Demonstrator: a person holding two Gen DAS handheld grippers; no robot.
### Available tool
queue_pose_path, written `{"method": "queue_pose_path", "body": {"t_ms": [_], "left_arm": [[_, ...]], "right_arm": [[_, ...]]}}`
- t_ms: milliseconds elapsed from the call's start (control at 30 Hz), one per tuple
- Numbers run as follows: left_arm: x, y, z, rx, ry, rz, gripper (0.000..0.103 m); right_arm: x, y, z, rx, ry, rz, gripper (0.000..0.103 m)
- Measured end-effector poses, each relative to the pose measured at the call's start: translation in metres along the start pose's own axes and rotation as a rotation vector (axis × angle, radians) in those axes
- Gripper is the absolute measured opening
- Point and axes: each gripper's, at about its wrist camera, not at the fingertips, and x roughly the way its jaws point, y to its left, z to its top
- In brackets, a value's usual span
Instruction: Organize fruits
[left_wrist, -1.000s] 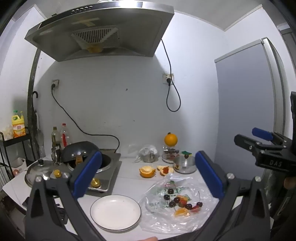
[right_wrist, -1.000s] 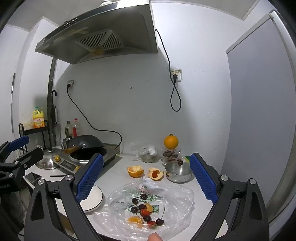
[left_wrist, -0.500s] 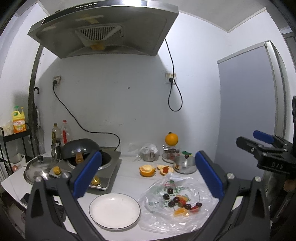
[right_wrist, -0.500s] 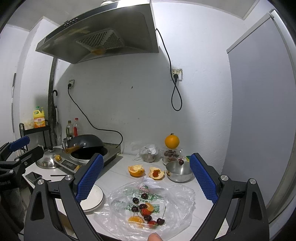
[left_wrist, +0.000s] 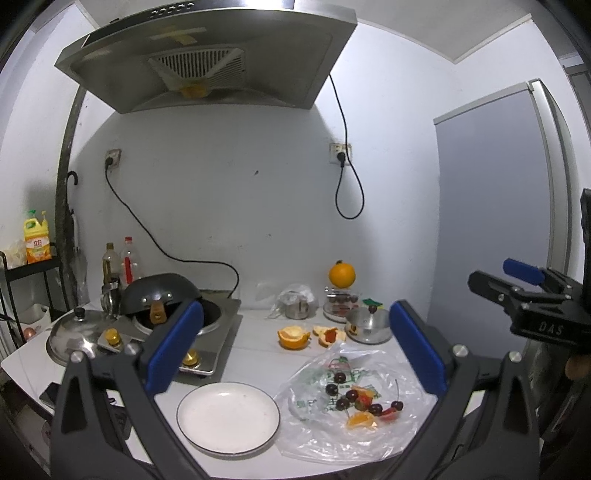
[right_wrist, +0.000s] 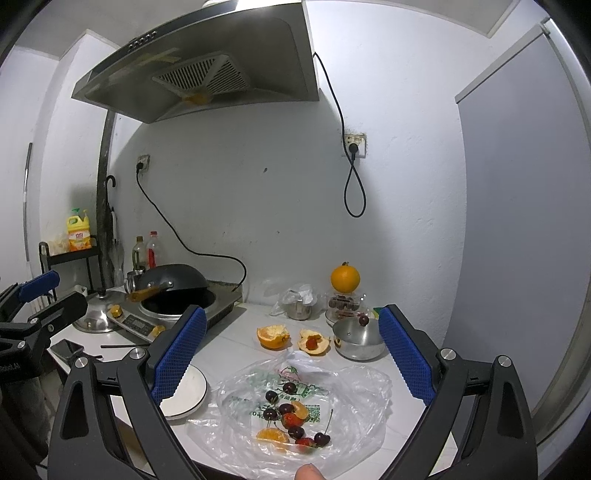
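The range hood (left_wrist: 207, 55) hangs over everything, and below it the white tabletop (left_wrist: 255, 354) carries my work. At its far left corner sits the stove (left_wrist: 210, 332) with a dark wok (left_wrist: 159, 291) tipped on it, a steel lid (left_wrist: 70, 332) lying just beside. Near the front edge a clear plastic bag (left_wrist: 351, 402) lies spread flat, and the fruits to organize rest on it: dark cherries (right_wrist: 280, 406), a strawberry (right_wrist: 290, 419) and orange segments (right_wrist: 273, 435), all bunched together. Just left of the bag stands a white plate (left_wrist: 227, 417), bare. Toward the back edge a small steel bowl (right_wrist: 356, 338) holds one cherry on its rim, with a peeled orange half (right_wrist: 272, 336) and a piece of peel (right_wrist: 313, 341) cupping something red beside it; a whole orange (right_wrist: 344, 277) sits atop a jar behind them. My left gripper (left_wrist: 295, 350) hovers above the plate and bag with its blue fingers (left_wrist: 173, 347) spread wide, holding nothing. My right gripper (right_wrist: 291, 358) hangs over the bag, its fingers (right_wrist: 404, 358) likewise wide apart and empty.
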Motion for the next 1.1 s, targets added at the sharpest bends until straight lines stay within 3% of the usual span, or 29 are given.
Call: {"method": "queue_pose_path", "body": {"t_ms": [1100], "left_arm": [[0.0013, 0.0027, 0.0011, -0.003, 0.008, 0.008, 0.102]], "right_arm": [[0.0012, -0.0005, -0.0007, 0.0, 0.013, 0.011, 0.096]]}}
